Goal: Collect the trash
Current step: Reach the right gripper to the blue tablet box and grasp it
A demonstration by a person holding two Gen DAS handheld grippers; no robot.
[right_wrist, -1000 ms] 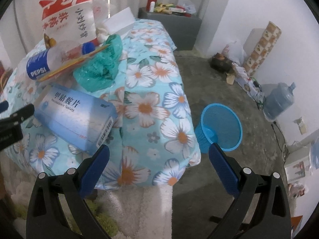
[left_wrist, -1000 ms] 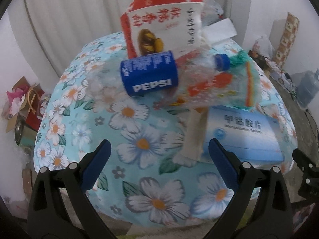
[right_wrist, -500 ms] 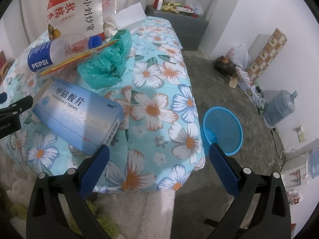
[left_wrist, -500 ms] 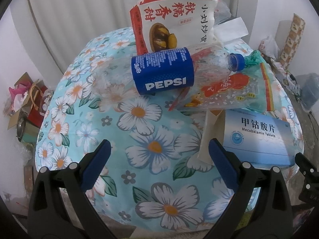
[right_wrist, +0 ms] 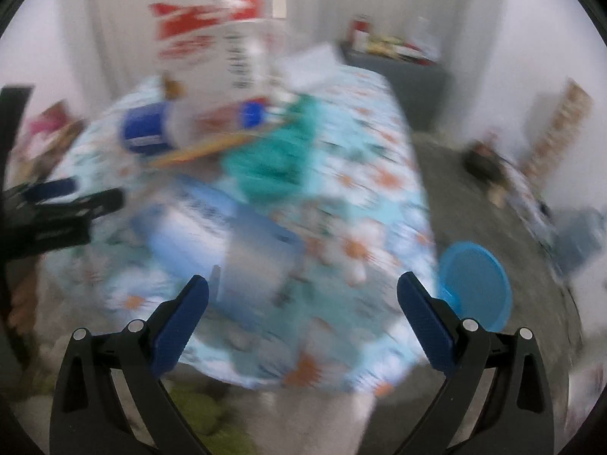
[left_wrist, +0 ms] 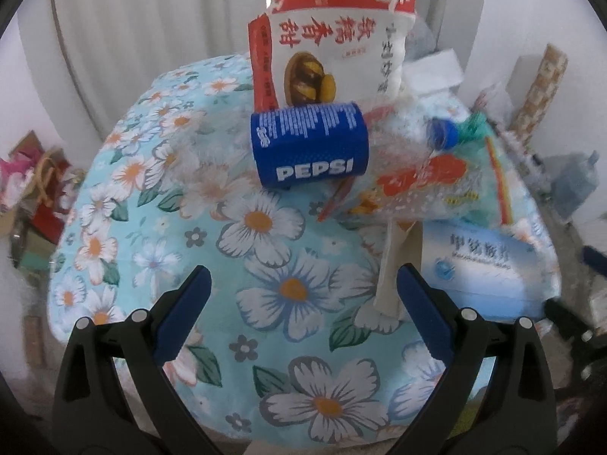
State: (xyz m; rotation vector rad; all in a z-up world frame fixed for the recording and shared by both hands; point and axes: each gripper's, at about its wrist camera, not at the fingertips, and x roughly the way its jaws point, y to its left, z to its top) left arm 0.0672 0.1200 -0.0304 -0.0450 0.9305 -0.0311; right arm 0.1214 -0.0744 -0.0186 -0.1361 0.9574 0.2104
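Trash heaped on a table under a light-blue cloth printed with white daisies (left_wrist: 265, 295), both claws gaping and empty.

Left black two-finger gripper with blue pads (left_wrist: 303, 295) wide open above the cloth's near edge, holding nothing. Beyond it, lying on the cloth: crushed clear plastic bottle with a blue Pepsi label (left_wrist: 311, 146); upright behind the bottle, a red-and-white snack bag (left_wrist: 334, 49); right of the bottle, a clear printed wrapper (left_wrist: 428, 185) and a pale blue medicine box (left_wrist: 481, 265). Right matching gripper (right_wrist: 303, 295) also wide open and empty, over the cloth's right corner; view heavily blurred. Round blue mesh wastebasket (right_wrist: 474, 284) on the floor just right of the cloth.
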